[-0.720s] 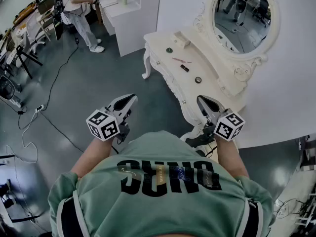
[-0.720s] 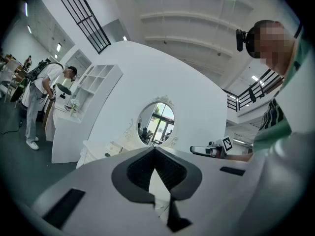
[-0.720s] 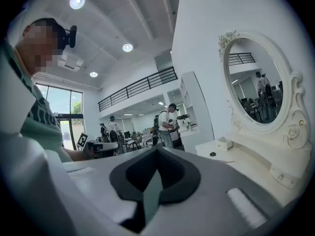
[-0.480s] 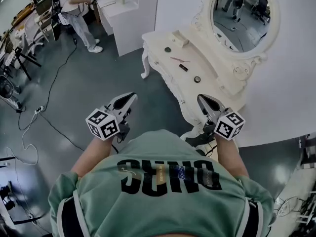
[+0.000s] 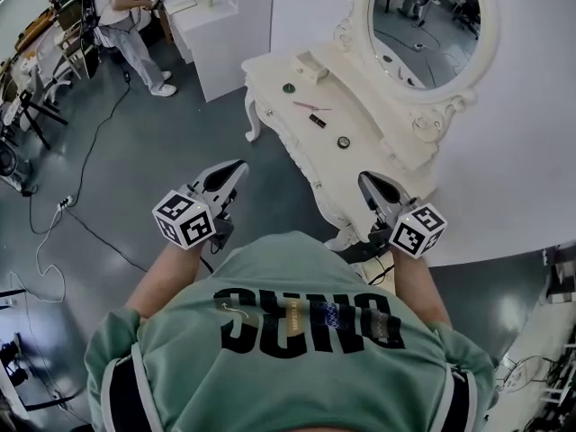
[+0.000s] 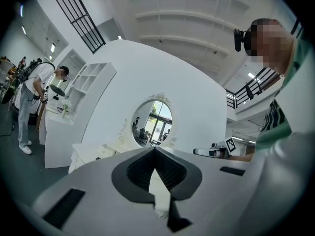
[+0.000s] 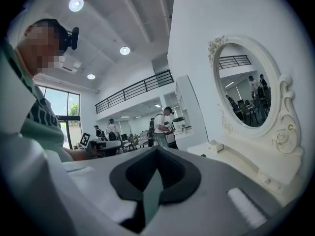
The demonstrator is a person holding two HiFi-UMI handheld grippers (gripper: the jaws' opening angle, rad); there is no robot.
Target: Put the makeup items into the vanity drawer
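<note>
The left tool (image 5: 232, 168) has its jaws pressed together with nothing between them; in the left gripper view the dark pads meet at a point. The right tool (image 5: 367, 183) is closed just as narrow and is also empty. Both are held level in front of the person's chest, well apart from each other, each with its marker cube nearest the body. The left tool hangs over the grey floor (image 5: 162, 178). The right tool sits just before the near end of the white table (image 5: 360, 115), not touching it.

The makeup items lie out on the table top, well beyond both tools. Nearest is a round compact (image 5: 344, 142). Further along are a short dark tube (image 5: 318, 121) and a thin pink stick (image 5: 310, 106), close beside each other. A small dark pot (image 5: 288, 87) sits toward the far end. A cream box (image 5: 310, 68) rests by the raised back ledge. Small knobs dot the table's carved front. An oval mirror (image 5: 423, 21) in a scrolled white frame rises behind the table against the white wall.

Far off at the upper left, another person (image 5: 121, 16) stands at a white counter (image 5: 211, 25), and cables trail across the floor.
</note>
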